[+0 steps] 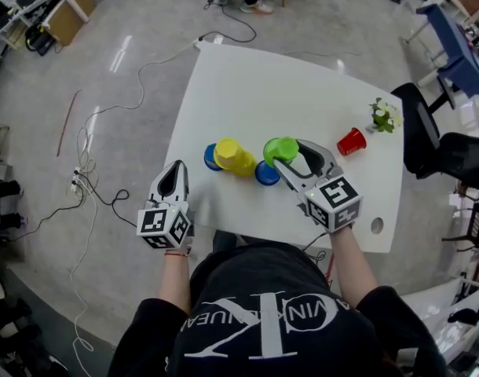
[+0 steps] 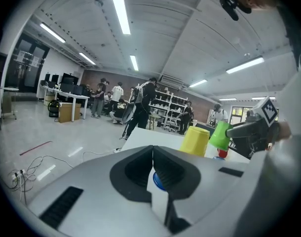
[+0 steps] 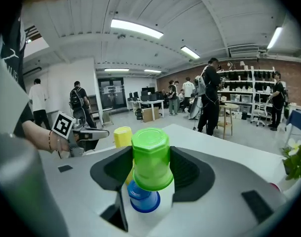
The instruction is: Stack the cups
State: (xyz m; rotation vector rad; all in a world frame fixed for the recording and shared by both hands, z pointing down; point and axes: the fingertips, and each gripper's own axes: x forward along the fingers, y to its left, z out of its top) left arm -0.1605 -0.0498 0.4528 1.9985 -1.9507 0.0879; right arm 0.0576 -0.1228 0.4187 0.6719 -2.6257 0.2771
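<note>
Holding the green cup [image 3: 150,157] upside down in my right gripper [image 1: 293,157], pads squeezing its sides. It hangs clear of the desk [image 1: 247,77], just above the blue cup [image 3: 143,199] that sits toward the middle of the near edge. My left gripper [image 2: 151,154] is pinched closed on nothing, parked by the near left corner. Best guess at the step: drop green over that blue one. What I'd do is get the green rim square over the blue base, level out the slight tilt, then go straight down and only let go once it's seated. Come in crooked and the rim probably catches and shoves the blue cup toward the near edge, which isn't far off. Also watch the yellow cup [image 1: 233,156] just to the left, with a second blue cup [image 1: 210,157] tucked in on its left side; can't tell if those two touch. The red cup [image 1: 351,141] is well apart near the right edge, by the little plant [image 1: 385,115]. The far half of the desk is bare, so any backing out or re-aiming should go that way.
</note>
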